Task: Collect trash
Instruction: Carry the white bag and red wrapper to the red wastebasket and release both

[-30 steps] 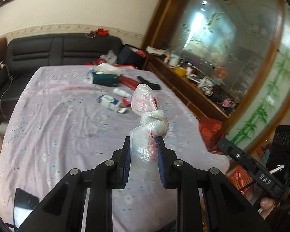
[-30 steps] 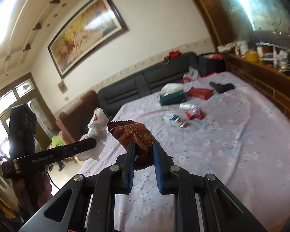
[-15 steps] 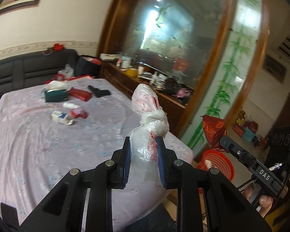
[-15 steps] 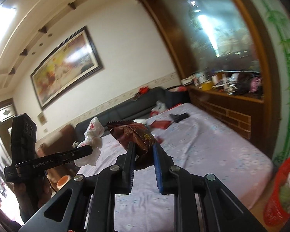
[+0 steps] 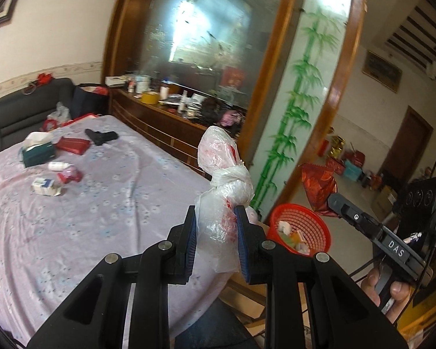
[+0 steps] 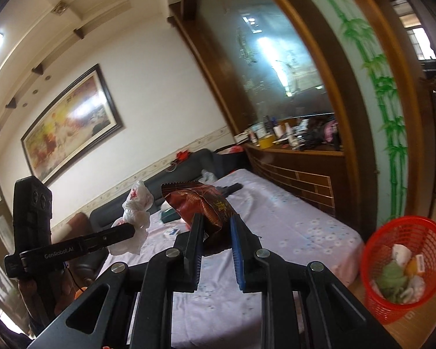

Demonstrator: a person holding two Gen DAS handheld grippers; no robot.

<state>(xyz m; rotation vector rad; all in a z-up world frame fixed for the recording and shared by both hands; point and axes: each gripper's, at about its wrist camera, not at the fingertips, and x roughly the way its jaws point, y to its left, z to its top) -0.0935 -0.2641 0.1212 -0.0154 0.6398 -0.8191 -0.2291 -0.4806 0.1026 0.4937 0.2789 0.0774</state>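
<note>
Left gripper (image 5: 215, 232): we've got its jaws clamped on a knotted plastic bag (image 5: 222, 186), held above the bed's (image 5: 101, 218) near corner.
Right gripper (image 6: 216, 238): our jaws pinch a dark red snack wrapper (image 6: 203, 203), also over the bed.
Red basket (image 6: 407, 267): on the floor just off the bed's corner, scraps already inside.
Bed: tissue box (image 5: 37, 152), small cartons and packets lying far across it.

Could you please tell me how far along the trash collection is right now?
Done: some scraps already lie in the red basket. In hand: the left gripper holds a knotted plastic bag, the right gripper a snack wrapper, neither dropped yet. Left: small packets on the bed.
</note>
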